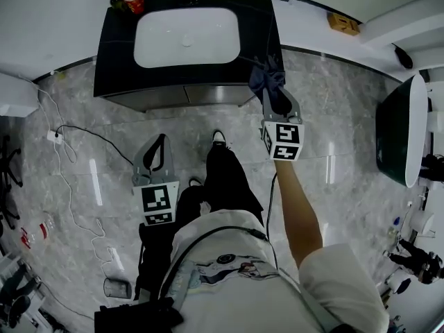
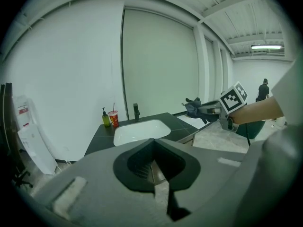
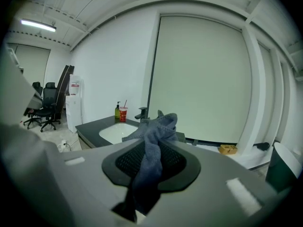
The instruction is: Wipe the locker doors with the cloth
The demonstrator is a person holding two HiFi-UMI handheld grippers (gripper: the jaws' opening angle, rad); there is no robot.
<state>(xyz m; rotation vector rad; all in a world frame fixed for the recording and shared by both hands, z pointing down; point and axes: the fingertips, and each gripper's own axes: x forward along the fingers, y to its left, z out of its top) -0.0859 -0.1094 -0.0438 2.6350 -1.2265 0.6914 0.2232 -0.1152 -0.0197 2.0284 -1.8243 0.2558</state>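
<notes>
We had the crumpled blue-grey cloth (image 3: 152,148) pinched in our right gripper (image 1: 275,94) near the black sink counter (image 1: 116,50); left gripper (image 1: 162,141) was squeezed together, empty.

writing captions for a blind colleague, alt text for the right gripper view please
The right hand-held gripper is shut on a blue-grey cloth bunched past its jaws. Behind: a dark counter with white sink, tap, red cup and green bottle.

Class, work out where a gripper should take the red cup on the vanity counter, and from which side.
Probably best: grip the red cup around its upright wall, coming from the front. Its straw blocks the top, and the green bottle crowds one side.
</notes>
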